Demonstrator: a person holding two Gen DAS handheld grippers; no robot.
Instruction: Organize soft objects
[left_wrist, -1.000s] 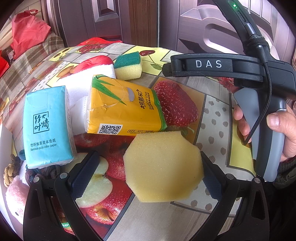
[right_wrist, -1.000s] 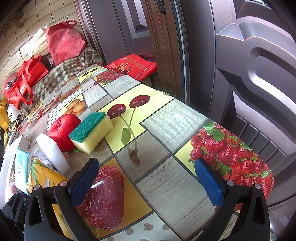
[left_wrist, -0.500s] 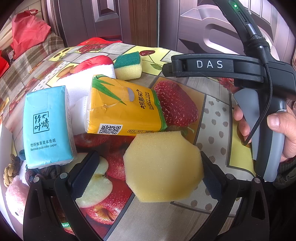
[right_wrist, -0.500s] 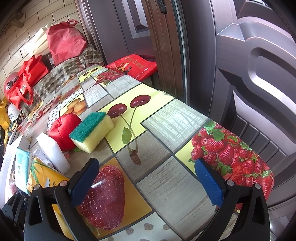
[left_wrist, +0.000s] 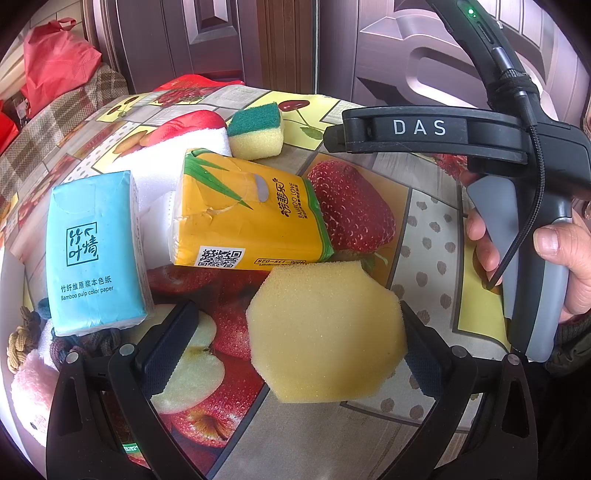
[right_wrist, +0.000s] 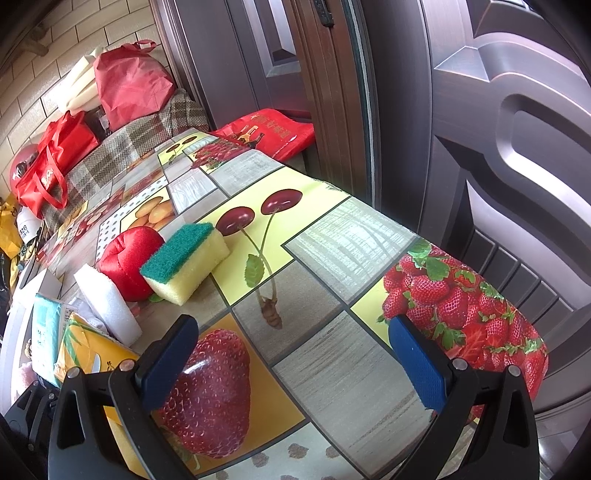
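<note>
Sponges and tissue packs sit grouped on the fruit-print tablecloth (left_wrist: 424, 236) in front of me. Nearest, my left gripper (left_wrist: 295, 343) has its jaws spread wide; the plain yellow sponge (left_wrist: 325, 332) lies between them, pressed against the right pad and well apart from the left pad, so nothing is clamped. Just beyond it on the left lies the blue tissue pack (left_wrist: 96, 251), with a bit of braided rope (left_wrist: 22, 339) and something pink and fluffy (left_wrist: 29, 384) at its near edge. Touching the sponge's far edge is the yellow tissue pack (left_wrist: 243, 214), tilted up over a white foam block (left_wrist: 162, 166). Farther on, a red cushion (left_wrist: 184, 123) rests behind the foam, and the green-topped sponge (left_wrist: 256, 129) sits just right of it. On the right of the left wrist view, a hand (left_wrist: 565, 266) holds the grey handle of my other tool. My right gripper (right_wrist: 291, 354) hovers released over the printed strawberry, gripping nothing, with the green-topped sponge far ahead on its left. Beyond the table's far end I see a red bag (right_wrist: 129, 81) by the brown door (right_wrist: 498, 110).
</note>
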